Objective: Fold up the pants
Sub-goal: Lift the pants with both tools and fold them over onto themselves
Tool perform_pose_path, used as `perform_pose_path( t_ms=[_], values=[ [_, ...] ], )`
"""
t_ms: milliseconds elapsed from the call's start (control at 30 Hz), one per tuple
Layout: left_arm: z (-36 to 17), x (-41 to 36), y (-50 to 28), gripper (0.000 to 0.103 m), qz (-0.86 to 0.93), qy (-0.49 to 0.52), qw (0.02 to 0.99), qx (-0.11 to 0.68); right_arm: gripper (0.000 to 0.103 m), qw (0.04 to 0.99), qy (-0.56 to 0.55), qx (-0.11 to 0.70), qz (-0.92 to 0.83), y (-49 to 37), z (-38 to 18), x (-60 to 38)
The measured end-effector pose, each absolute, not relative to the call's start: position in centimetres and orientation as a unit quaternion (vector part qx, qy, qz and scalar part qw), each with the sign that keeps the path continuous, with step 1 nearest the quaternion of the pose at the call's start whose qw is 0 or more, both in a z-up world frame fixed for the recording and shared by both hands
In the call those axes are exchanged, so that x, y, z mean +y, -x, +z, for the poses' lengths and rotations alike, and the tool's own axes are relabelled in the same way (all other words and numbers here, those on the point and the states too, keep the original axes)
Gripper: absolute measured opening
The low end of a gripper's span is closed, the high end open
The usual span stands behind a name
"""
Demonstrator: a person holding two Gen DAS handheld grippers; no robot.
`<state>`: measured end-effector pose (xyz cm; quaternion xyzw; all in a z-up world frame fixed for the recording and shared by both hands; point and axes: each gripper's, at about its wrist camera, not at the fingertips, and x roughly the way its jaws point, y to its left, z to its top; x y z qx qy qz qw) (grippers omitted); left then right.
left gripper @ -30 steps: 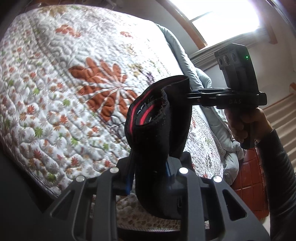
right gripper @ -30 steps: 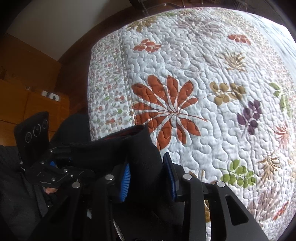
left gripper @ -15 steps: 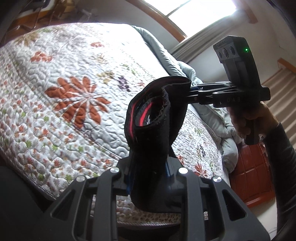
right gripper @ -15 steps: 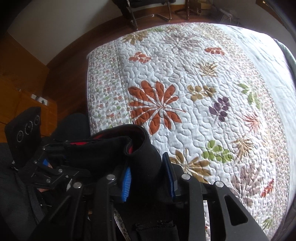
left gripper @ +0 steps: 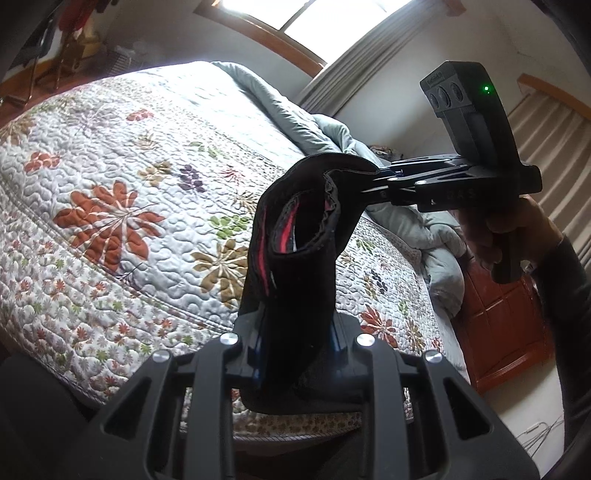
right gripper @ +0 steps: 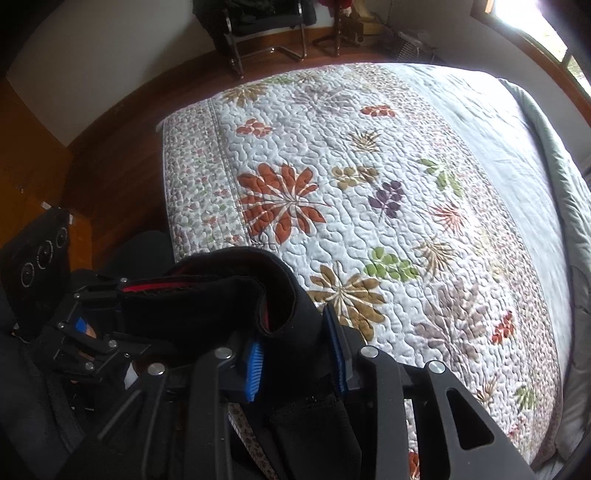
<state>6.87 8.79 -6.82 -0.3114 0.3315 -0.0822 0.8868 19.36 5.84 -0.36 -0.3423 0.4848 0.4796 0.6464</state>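
Note:
Black pants (left gripper: 295, 280) with a red stripe inside the waistband hang in the air in front of the bed. My left gripper (left gripper: 297, 332) is shut on one end of the waistband, and the fabric fills the gap between its fingers. My right gripper (left gripper: 371, 182), held by a hand (left gripper: 517, 229) at the right, is shut on the other end. In the right wrist view the pants (right gripper: 207, 310) bunch between the blue pads (right gripper: 255, 365) of my right gripper (right gripper: 295, 356), and the left gripper (right gripper: 122, 295) pinches them at the left. The legs hang down out of sight.
A bed with a white floral quilt (right gripper: 369, 184) spreads out below and beyond the pants. A grey duvet (left gripper: 424, 229) is bunched at its head end. A red-brown wooden cabinet (left gripper: 498, 332) stands beside the bed. A chair (right gripper: 258, 29) stands on the wooden floor past the foot.
Both grippers have risen with the pants still held, and more of the bed and room shows beneath them. The left gripper has rolled a little. Neither grip has changed.

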Motion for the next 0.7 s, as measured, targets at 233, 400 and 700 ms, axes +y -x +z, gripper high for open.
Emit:
perform_pose_path(
  t_ms=[233, 400, 700],
  values=[
    [-5.0, 5.4, -7.2, 0.025, -0.109, 0.287, 0.893, 0.328, 0.029, 0.668, 0.342, 0.48, 0.454, -19.1, 1.4, 2.0],
    [-3.9, 2.7, -7.6, 0.025, -0.131, 0.265, 0.897, 0.33, 0.028, 0.684, 0.332, 0.479, 0.439, -19.1, 2.1, -0.9],
    [-2.5, -1.9, -8.4, 0.025, -0.164, 0.232, 0.899, 0.333, 0.027, 0.704, 0.313, 0.48, 0.42, -19.5, 2.6, -5.8]
  ],
)
